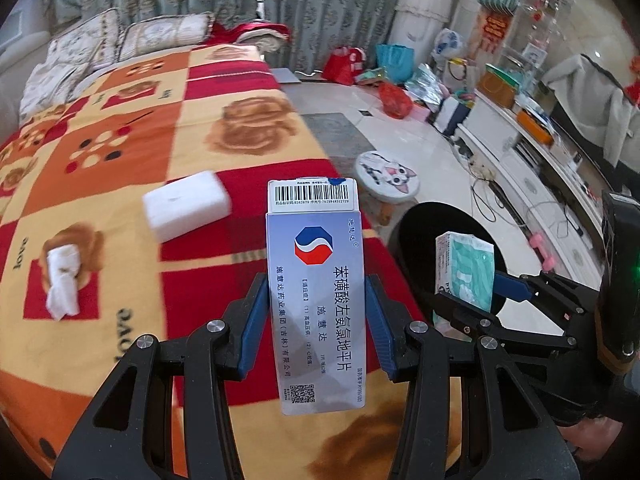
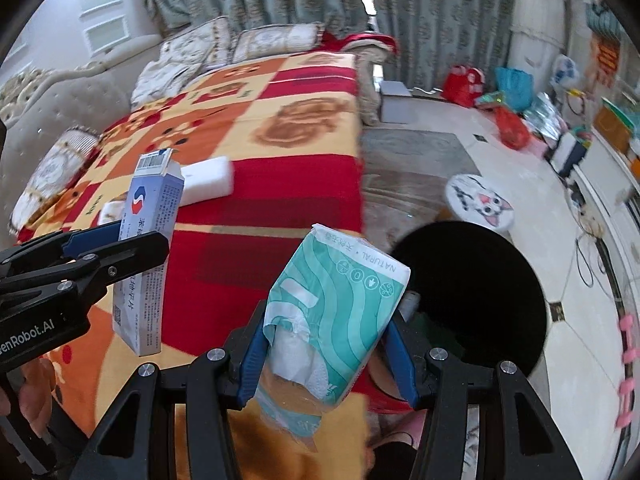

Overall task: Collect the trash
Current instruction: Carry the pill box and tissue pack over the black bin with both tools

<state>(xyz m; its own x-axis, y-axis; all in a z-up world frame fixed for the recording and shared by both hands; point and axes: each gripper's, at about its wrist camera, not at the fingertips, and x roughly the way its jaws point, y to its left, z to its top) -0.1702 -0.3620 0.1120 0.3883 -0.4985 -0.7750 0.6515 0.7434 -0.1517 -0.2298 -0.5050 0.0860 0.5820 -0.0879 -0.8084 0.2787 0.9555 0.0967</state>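
My left gripper (image 1: 316, 300) is shut on a blue-and-white medicine box (image 1: 316, 280), held upright above the bed's edge; the box also shows in the right wrist view (image 2: 150, 256). My right gripper (image 2: 328, 332) is shut on a teal tissue pack (image 2: 336, 308), held beside the rim of a black trash bin (image 2: 476, 296). The pack (image 1: 466, 272) and bin (image 1: 420, 232) also show in the left wrist view. A white foam block (image 1: 186, 210) and a crumpled white tissue (image 1: 62, 282) lie on the blanket.
The bed carries a red, orange and yellow patterned blanket (image 1: 120, 152) with pillows at its head. A cat-face stool (image 1: 386, 176) stands on the floor beyond the bin. Bags (image 1: 394, 98), cables and a low white cabinet (image 1: 520, 160) line the right side.
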